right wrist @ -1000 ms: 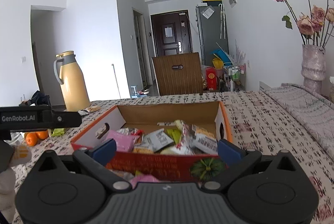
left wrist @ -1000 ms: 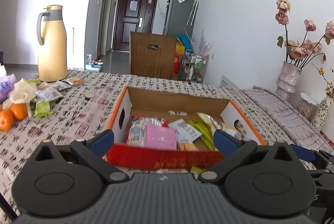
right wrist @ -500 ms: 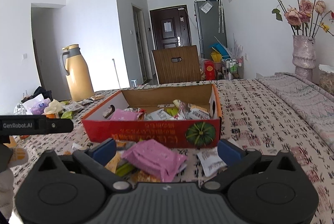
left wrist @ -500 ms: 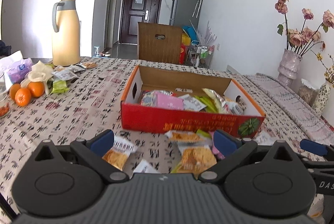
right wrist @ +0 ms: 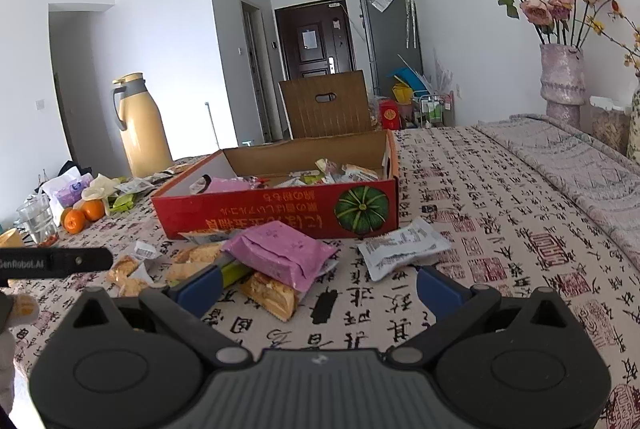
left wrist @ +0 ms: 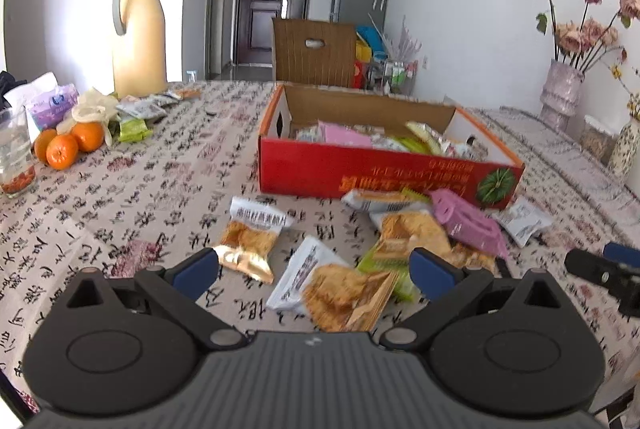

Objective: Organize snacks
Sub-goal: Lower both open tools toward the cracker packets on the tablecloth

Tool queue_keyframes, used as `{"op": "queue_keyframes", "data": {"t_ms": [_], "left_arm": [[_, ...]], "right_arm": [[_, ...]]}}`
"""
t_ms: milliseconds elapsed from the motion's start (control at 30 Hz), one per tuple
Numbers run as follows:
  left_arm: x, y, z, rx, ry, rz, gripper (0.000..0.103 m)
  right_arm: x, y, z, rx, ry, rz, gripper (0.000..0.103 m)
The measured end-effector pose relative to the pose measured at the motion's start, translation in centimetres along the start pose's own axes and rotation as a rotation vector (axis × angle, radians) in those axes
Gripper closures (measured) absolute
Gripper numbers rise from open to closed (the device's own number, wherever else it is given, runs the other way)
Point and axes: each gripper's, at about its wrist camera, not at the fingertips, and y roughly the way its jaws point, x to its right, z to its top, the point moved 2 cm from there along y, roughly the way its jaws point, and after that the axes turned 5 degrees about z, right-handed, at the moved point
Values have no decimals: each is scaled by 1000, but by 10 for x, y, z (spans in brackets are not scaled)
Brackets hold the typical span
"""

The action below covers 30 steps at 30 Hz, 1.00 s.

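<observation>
Loose packets [left wrist: 404, 233] before red box [right wrist: 280, 207] – thermos [left wrist: 139, 33], oranges [left wrist: 66, 147] aside

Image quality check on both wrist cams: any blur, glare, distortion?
Left wrist view: motion blur smears the red box and the loose packets; the backlit wall behind the yellow thermos is blown out. Right wrist view: sharper, printed text on the white packet nearly legible, lighting even. Both: fisheye bends walls and the tablecloth, with dark vignette corners.

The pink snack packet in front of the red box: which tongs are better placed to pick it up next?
Probably the right tongs: open, empty, with the pink packet lying just ahead between their tips. For the left tongs it lies off to the right.
</observation>
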Motion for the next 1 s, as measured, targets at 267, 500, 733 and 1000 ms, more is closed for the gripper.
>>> {"op": "queue_keyframes", "data": {"t_ms": [267,500,733,1000], "left_arm": [[4,29,-9,-69,28,3,0],[11,45,-14,-100,86,-24,0],[16,55,-13,-98,97,-61,10],[15,54,-17,-102,99,-116,37]], "right_arm": [[7,17,-6,-34,14,-2,0],[10,28,-14,-61,27,-3,0],[11,34,-18,-80,27,-13,0],[9,38,-22,-96,23,-16,0]]}}
